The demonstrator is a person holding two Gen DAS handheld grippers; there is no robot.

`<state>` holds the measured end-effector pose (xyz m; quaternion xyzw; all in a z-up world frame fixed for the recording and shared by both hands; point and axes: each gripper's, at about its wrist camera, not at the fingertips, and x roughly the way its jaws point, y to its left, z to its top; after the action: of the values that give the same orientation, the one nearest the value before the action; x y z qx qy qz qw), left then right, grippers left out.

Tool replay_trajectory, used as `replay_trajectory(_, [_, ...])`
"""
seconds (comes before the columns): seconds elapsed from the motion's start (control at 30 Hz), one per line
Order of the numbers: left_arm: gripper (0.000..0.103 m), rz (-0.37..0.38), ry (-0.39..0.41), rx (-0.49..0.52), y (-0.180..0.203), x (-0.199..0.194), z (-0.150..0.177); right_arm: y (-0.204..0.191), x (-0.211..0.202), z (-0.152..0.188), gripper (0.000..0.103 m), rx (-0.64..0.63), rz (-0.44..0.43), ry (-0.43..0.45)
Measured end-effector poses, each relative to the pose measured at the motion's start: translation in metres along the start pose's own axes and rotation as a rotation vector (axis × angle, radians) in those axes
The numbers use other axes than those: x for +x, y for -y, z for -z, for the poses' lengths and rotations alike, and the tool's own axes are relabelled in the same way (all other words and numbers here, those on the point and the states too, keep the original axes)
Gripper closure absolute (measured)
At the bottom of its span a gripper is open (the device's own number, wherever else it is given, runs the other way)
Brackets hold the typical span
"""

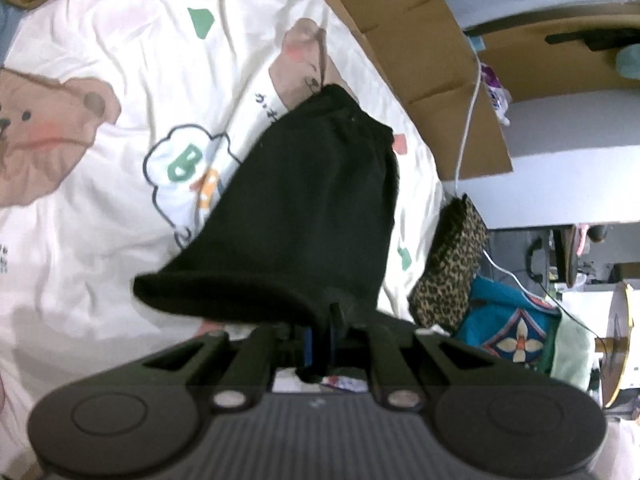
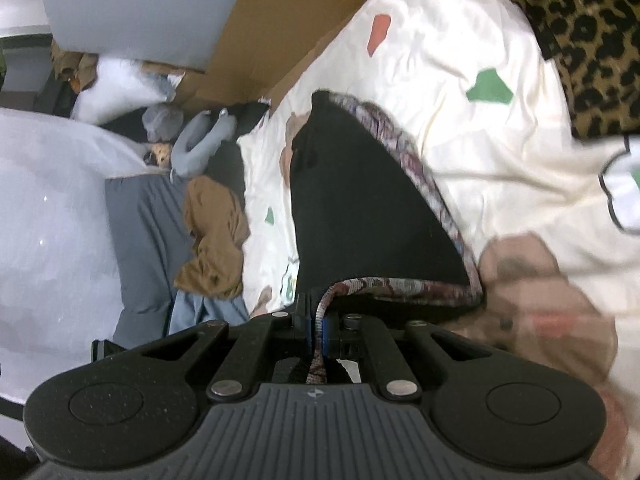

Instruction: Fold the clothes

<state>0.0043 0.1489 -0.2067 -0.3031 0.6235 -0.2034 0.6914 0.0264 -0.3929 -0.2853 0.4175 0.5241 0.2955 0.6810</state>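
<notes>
Two handheld grippers each pinch part of a black garment (image 1: 320,200) above a bed covered by a cream bedspread (image 1: 120,60) printed with brown bears, green shapes and a cloud.

In the left wrist view, the left gripper (image 1: 320,344) has its jaws closed on a bunched edge of the black garment. The cloth stretches away from the jaws in a broad dark sheet that reaches toward the far edge of the bedspread, where a flattened cardboard box (image 1: 420,40) stands against the bed. Near the right edge of the bedspread lies a leopard-print item (image 1: 452,264), with a teal patterned cloth (image 1: 508,320) just beyond it. A white cable (image 1: 468,120) hangs down in front of the cardboard.

In the right wrist view, the right gripper (image 2: 318,320) is clamped on a patterned maroon-and-grey trim (image 2: 400,284) that borders the black garment (image 2: 360,208). The dark cloth rises from the jaws as a triangle over the cream bedspread (image 2: 460,140). Leopard-print fabric (image 2: 592,40) lies at the bedspread's upper right corner. Off the bedspread's left edge lie a crumpled brown garment (image 2: 216,232), grey bedding (image 2: 148,232) and a white pillow (image 2: 116,88), with cardboard (image 2: 280,20) behind.
</notes>
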Motion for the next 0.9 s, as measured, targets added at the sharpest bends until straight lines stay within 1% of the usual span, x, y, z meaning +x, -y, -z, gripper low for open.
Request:
replay_trajectory(0.13, [0.095,-0.049,-0.054,0.023,0.002,0.009,-0.028,-0.003,0.017,-0.019,0.1,0.006,0.008,0.041])
replay_trajectory(0.17, [0.095,-0.068,-0.068,0.024,0.002,0.011,-0.036,-0.004,0.021,-0.023,0.1,0.008,0.01,0.051])
replay_trajectory(0.27, [0.095,-0.149,-0.127,0.088,0.007,0.022,-0.058,-0.008,0.039,-0.034,0.1,0.012,0.003,0.07])
replay_trajectory(0.37, [0.095,-0.188,-0.176,0.101,0.008,0.032,-0.081,-0.012,0.055,-0.044,0.1,0.019,0.013,0.078])
replay_trajectory(0.47, [0.095,-0.205,-0.222,0.16,0.018,0.037,-0.102,-0.013,0.067,-0.055,0.1,0.03,0.032,0.088])
replay_trajectory(0.57, [0.095,-0.211,-0.268,0.226,0.026,0.047,-0.115,-0.014,0.071,-0.063,0.1,0.03,0.07,0.091])
replay_trajectory(0.67, [0.095,-0.185,-0.277,0.262,0.028,0.056,-0.125,-0.012,0.074,-0.068,0.1,0.047,0.102,0.106])
replay_trajectory(0.8, [0.095,-0.137,-0.257,0.288,0.025,0.067,-0.137,-0.006,0.075,-0.072,0.1,0.08,0.149,0.117])
replay_trajectory(0.9, [0.095,-0.103,-0.212,0.287,0.019,0.076,-0.145,-0.001,0.078,-0.075,0.1,0.102,0.186,0.119])
